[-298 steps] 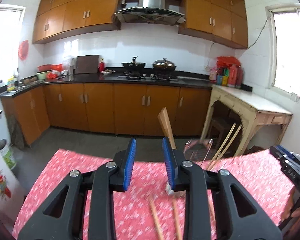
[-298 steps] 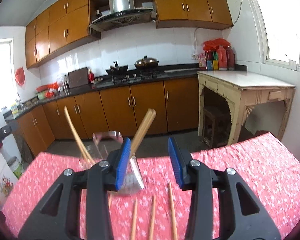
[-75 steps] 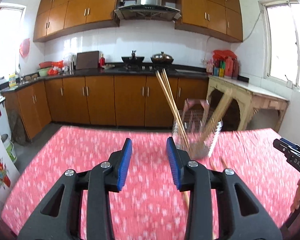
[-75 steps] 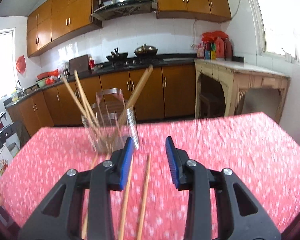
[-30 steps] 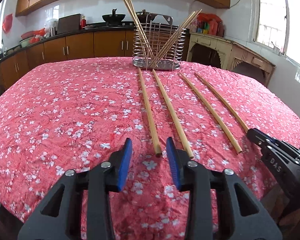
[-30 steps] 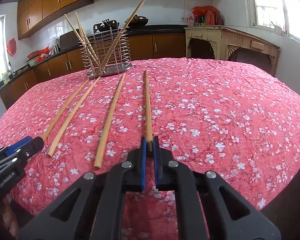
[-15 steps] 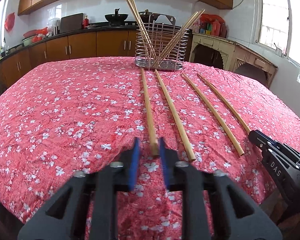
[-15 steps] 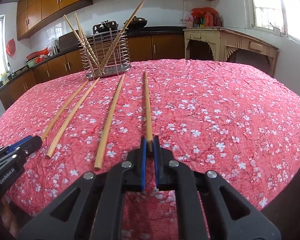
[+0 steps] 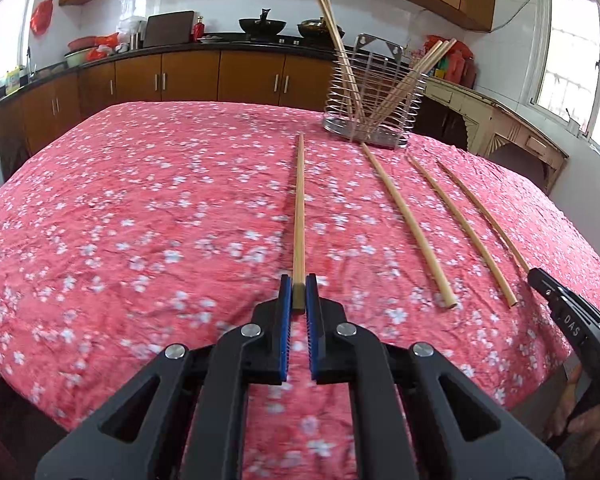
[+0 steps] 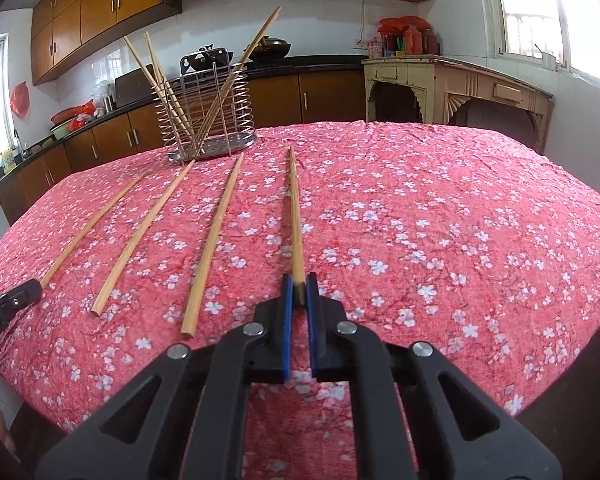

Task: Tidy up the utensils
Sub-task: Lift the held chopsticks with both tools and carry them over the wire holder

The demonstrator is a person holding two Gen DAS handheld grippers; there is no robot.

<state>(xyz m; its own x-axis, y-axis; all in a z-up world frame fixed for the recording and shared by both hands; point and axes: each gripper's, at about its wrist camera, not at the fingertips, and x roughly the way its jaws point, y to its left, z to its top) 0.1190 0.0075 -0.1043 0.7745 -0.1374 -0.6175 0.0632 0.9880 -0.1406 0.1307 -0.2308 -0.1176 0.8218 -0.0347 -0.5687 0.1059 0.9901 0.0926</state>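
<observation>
Clamped with the left gripper (image 9: 299, 292) on the near end of a long pale wooden chopstick (image 9: 299, 208), blue pads (image 9: 285, 300) pressed together against both its sides. Clamped likewise with the right gripper (image 10: 299, 292) on the near end of a second such chopstick (image 10: 295, 208). Aimed both sticks away across the red flowered tablecloth (image 9: 140, 200), toward a silver wire utensil holder (image 10: 208, 120) at the far side. Could not tell lifted from resting for either stick.

Counted several chopsticks (image 10: 168, 92) already standing in the holder, leaning left and right against the wire. Found two more loose chopsticks (image 10: 214, 240) lying on the cloth between the gripped pair, side by side yet apart, far tips near the holder's base, touched by neither gripper.

Judged as roughly midway: part of the set housed, four sticks outside the holder, two of those in hand. Left to do, by this reading: raise both gripped sticks, carry them to the far holder, drop them in, then return for the middle pair.
</observation>
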